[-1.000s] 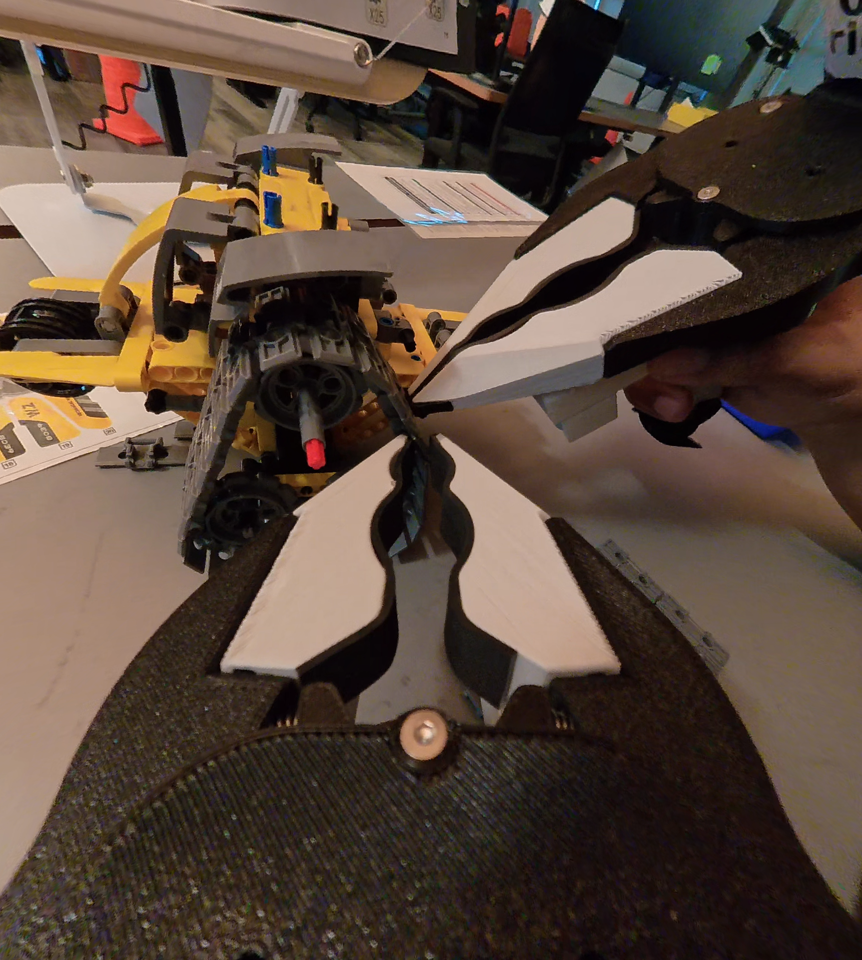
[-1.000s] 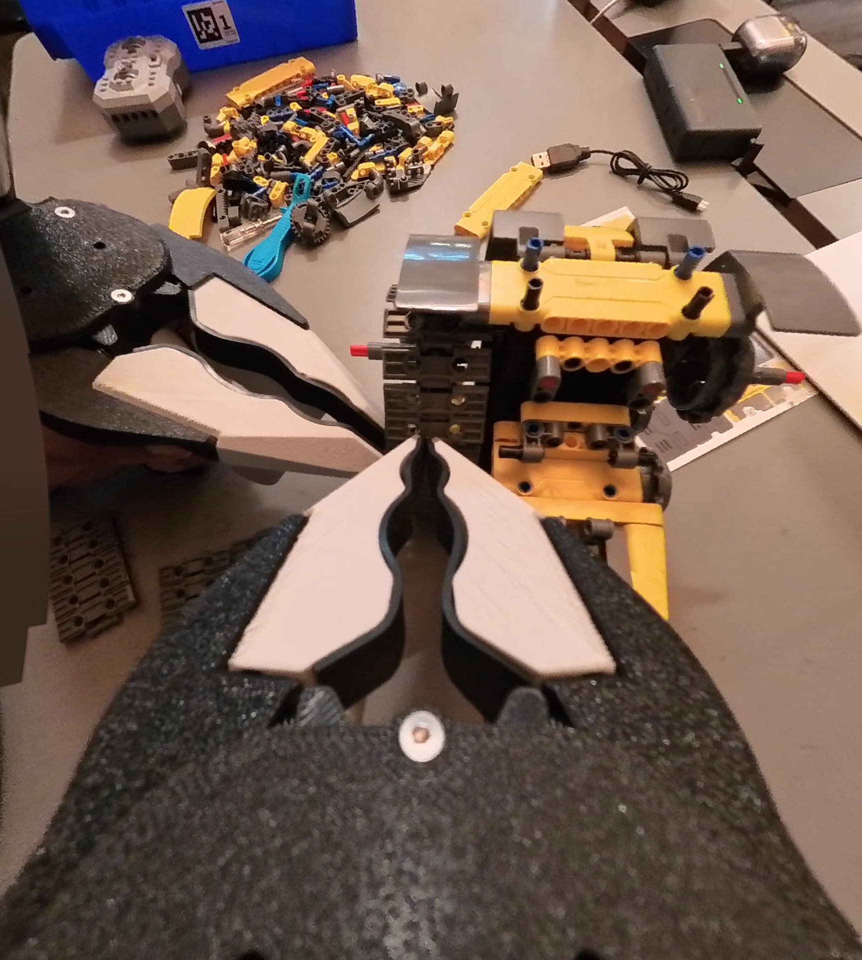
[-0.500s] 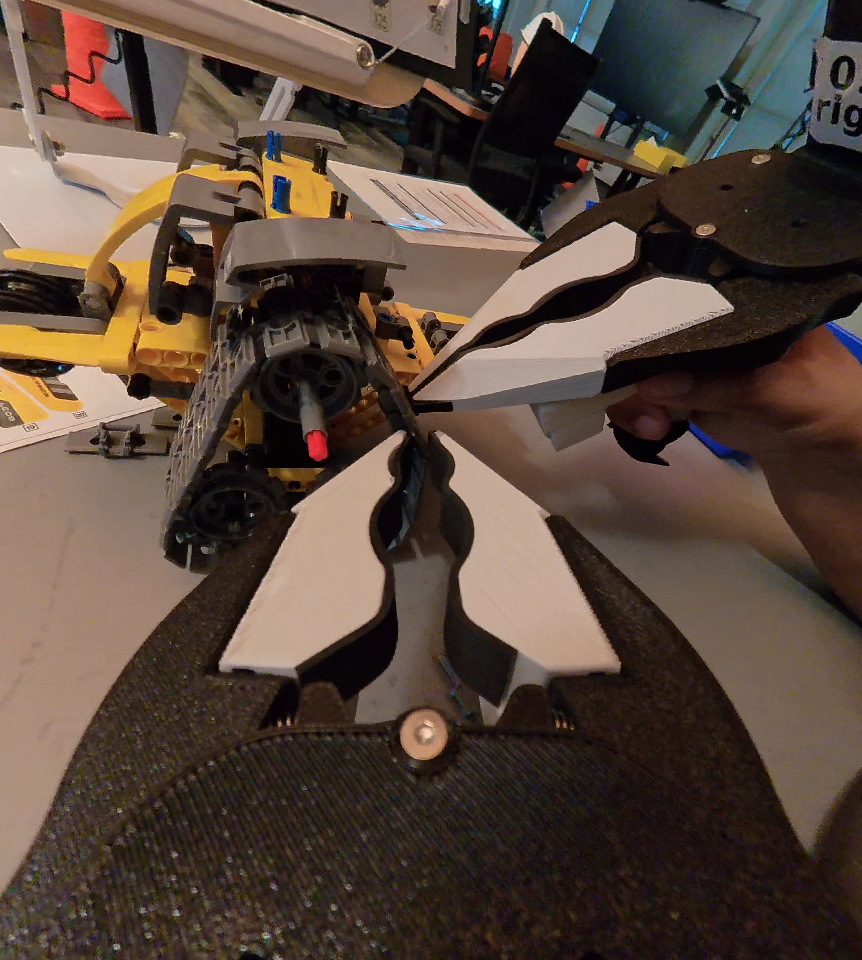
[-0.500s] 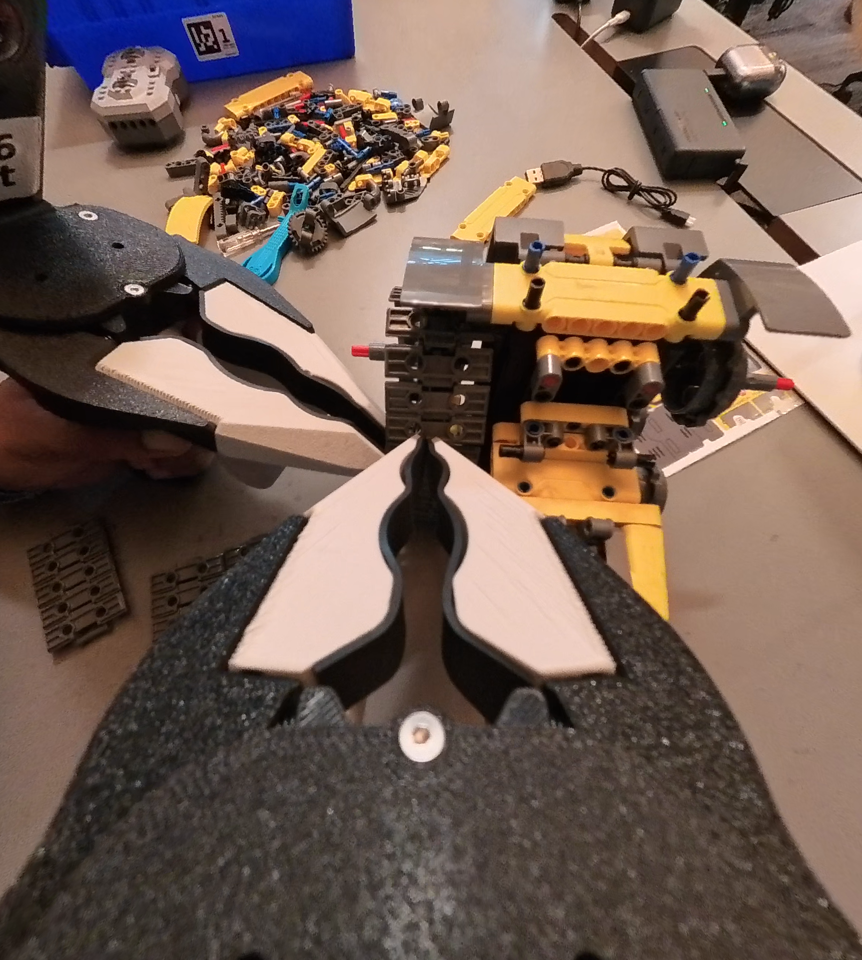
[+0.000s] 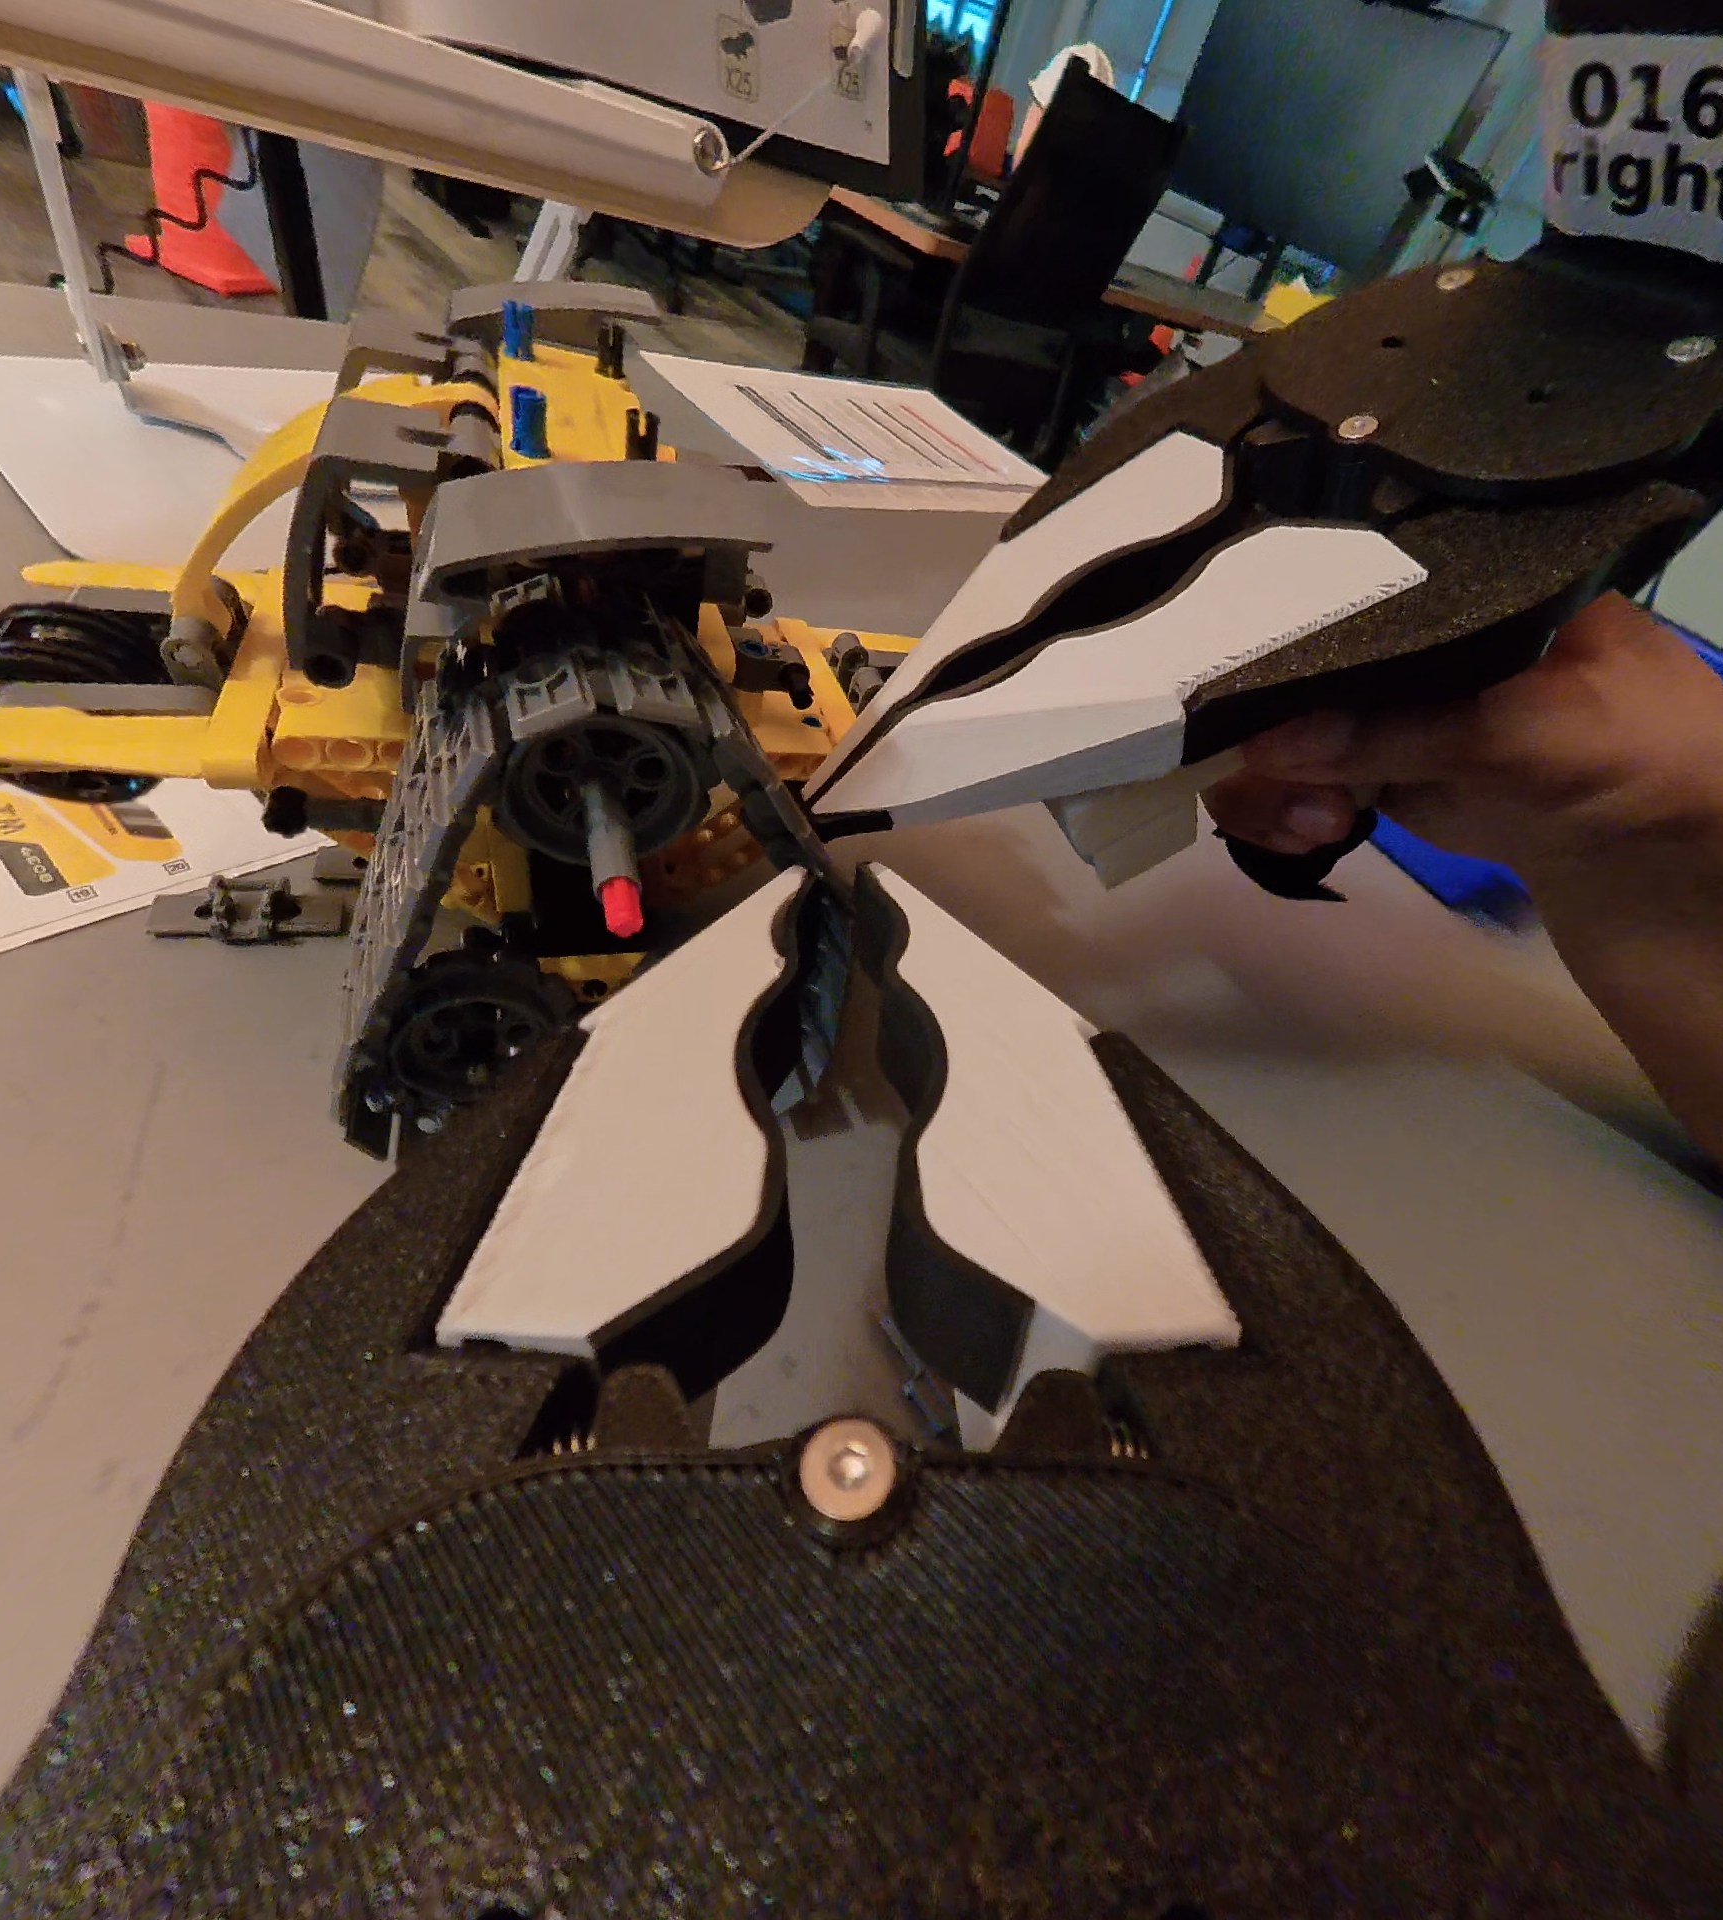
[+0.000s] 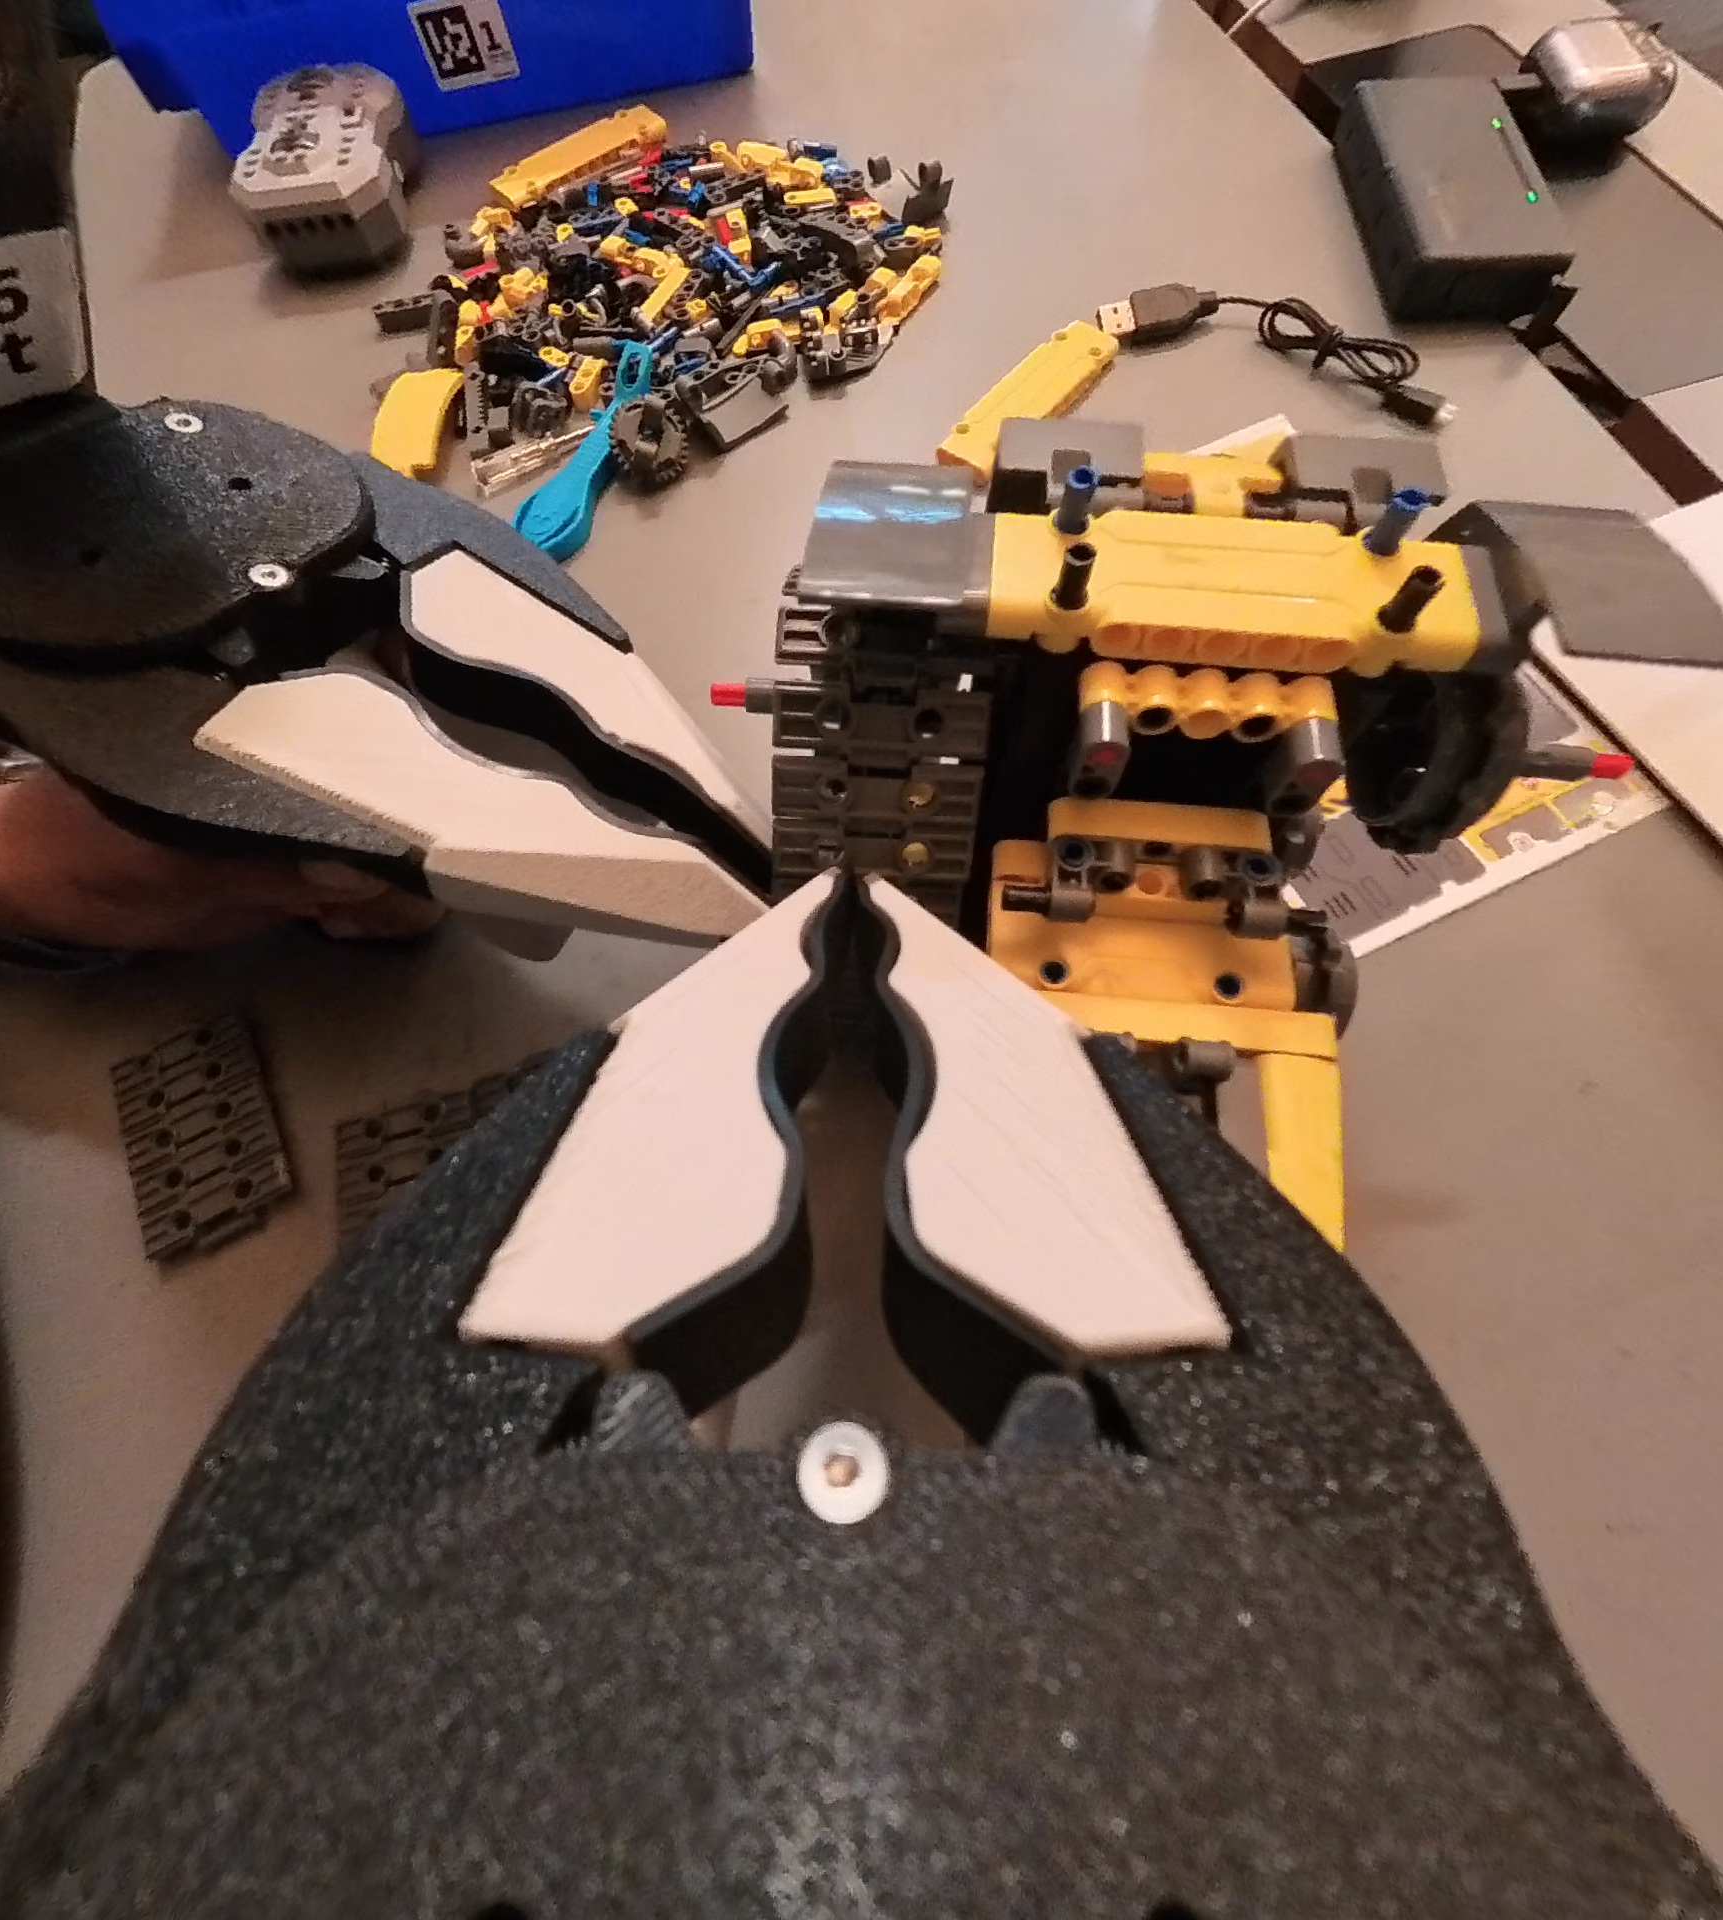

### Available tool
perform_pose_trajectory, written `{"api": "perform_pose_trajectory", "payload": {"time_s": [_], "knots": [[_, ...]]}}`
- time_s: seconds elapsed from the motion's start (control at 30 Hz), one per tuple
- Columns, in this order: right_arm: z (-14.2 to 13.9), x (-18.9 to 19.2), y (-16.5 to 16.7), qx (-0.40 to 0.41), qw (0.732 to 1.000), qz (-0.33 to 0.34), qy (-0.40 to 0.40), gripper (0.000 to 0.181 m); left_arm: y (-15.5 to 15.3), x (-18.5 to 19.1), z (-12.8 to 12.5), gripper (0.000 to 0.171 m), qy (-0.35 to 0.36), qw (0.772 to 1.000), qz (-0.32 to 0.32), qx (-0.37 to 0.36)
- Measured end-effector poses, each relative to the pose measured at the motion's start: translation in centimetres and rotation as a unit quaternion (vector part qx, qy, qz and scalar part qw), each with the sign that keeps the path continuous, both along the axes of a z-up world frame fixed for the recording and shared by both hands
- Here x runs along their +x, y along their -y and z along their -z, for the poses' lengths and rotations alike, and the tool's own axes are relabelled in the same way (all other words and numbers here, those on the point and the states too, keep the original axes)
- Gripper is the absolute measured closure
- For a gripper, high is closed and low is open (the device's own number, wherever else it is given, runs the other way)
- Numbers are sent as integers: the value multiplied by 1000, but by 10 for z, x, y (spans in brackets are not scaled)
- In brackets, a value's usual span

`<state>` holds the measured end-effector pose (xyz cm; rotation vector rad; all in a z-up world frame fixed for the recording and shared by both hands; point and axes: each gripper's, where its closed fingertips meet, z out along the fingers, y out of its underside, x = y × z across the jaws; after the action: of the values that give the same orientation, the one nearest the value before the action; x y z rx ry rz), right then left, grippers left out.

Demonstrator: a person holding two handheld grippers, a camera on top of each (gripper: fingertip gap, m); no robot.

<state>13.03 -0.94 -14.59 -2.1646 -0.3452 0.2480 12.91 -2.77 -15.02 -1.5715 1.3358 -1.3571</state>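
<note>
1. A yellow and grey brick-built tracked vehicle stands on the grey surface; its dark grey track hangs loose at one end.
2. Its long axis runs left-right in the left wrist view.
3. Left tongs pinch the track.
4. Right tongs are closed on the same track.
5. A pile of loose bricks lies toward the far edge.
</note>
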Motion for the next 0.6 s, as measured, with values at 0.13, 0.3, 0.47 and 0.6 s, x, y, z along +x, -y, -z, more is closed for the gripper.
{"api": "perform_pose_trajectory", "payload": {"time_s": [0.13, 0.3, 0.47, 0.6], "knots": [[-1, 0, 1, -11, 1000, -12, 0, 181, 1, 0, -1, 168, 4, 1000, 2, 14], [1, 0, 2, -33, 999, -26, -4, 181, 2, 1, 0, 169, -1, 999, 1, 41], [4, 1, 5, -62, 997, -46, 13, 181, 4, 2, 3, 169, -10, 998, 3, 67], [5, 2, 6, -81, 993, -72, 35, 181, 5, 4, 4, 169, -13, 995, 5, 94]]}}
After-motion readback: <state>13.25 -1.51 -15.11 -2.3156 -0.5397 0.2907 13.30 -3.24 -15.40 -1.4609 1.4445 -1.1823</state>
